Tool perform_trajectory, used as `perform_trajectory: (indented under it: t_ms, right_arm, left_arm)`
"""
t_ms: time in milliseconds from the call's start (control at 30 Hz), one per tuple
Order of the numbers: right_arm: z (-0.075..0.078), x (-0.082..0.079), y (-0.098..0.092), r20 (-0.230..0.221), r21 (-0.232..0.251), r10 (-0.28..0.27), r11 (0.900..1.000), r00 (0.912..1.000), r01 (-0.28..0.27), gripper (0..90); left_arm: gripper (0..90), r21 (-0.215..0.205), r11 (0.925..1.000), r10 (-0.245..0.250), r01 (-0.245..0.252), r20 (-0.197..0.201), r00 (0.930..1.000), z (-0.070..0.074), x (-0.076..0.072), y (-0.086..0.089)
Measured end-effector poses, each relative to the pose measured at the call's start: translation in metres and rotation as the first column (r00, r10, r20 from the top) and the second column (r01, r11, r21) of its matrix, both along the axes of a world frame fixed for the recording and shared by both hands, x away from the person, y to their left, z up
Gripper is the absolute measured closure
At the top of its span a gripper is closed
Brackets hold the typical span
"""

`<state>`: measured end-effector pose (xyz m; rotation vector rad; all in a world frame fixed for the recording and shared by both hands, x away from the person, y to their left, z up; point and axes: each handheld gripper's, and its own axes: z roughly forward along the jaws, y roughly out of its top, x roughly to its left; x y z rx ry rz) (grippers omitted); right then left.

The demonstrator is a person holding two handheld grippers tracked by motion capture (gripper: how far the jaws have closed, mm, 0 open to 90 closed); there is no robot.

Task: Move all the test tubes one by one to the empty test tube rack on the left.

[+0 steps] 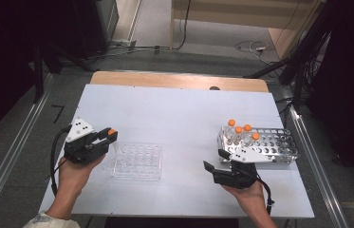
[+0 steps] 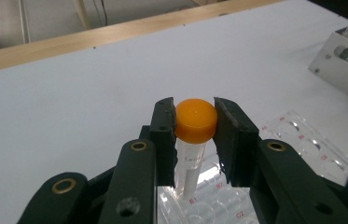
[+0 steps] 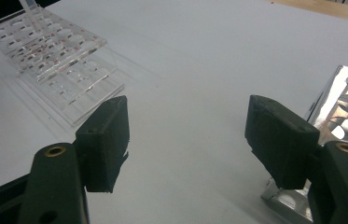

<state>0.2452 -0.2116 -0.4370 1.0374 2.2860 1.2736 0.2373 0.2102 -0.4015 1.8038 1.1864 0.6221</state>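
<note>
The work here looks like moving orange-capped tubes from the metal rack (image 1: 279, 142) to the clear rack (image 1: 135, 161), one at a time.

The left gripper (image 1: 109, 136) is clamped on one tube (image 2: 195, 122), its jaws pressing the orange cap from both sides. The tube hangs upright, and its lower end is at the near corner of the clear rack, by the holes with red labels. I cannot tell if the tip is already inside a hole or just above it. Apart from this tube, the holes of the clear rack that I can see look empty, so I judge this is the first tube to arrive there.

To the right of the clear rack, well apart from it, the metal rack holds four more tubes (image 1: 242, 130) with orange caps, standing together at its left end.

The right gripper (image 1: 216, 160) hovers between the two racks, just beside the metal one. Its jaws stand wide apart with nothing between them.

So the job seems to be in its early part: one tube is almost placed, and four wait.
</note>
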Motion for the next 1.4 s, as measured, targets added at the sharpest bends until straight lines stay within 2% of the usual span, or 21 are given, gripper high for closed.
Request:
perform_trajectory:
  t_ms: [333,633,733,1000,1133,1400]
  right_arm:
    - [-0.001,0.0,0.001,-0.002,-0.003,0.002,1.0,1.0,-0.002,29.3]
    - [-0.002,0.0,0.002,-0.008,-0.006,0.003,1.0,1.0,-0.003,29.3]
    - [-0.002,0.0,0.002,-0.009,-0.008,0.003,1.0,1.0,-0.003,29.3]
    - [-0.002,0.0,0.001,-0.009,-0.006,0.002,1.0,1.0,-0.002,29.2]
    - [-0.002,0.0,0.002,-0.007,-0.007,0.003,1.0,1.0,-0.003,29.2]
    - [-0.002,0.0,0.002,-0.007,-0.008,0.002,1.0,1.0,-0.002,29.2]
  left_arm:
    - [70.6,0.024,0.9997,-0.004,0.005,-0.041,0.9991,-0.013,-0.001,-0.003]
    - [69.3,0.034,0.9993,-0.012,0.015,-0.075,0.9971,-0.019,0.001,-0.002]
    - [63.4,0.029,0.9993,-0.021,0.023,-0.09,0.9958,-0.02,0.002,-0.002]
    - [51.8,0.002,0.9999,-0.016,0.016,-0.089,0.9959,-0.017,0.001,0.0]
    - [49.1,-0.02,0.9997,-0.016,0.015,-0.086,0.9962,-0.015,0.0,0.002]
    - [47.4,-0.031,0.9995,-0.013,0.011,-0.075,0.9971,-0.015,-0.001,0.002]
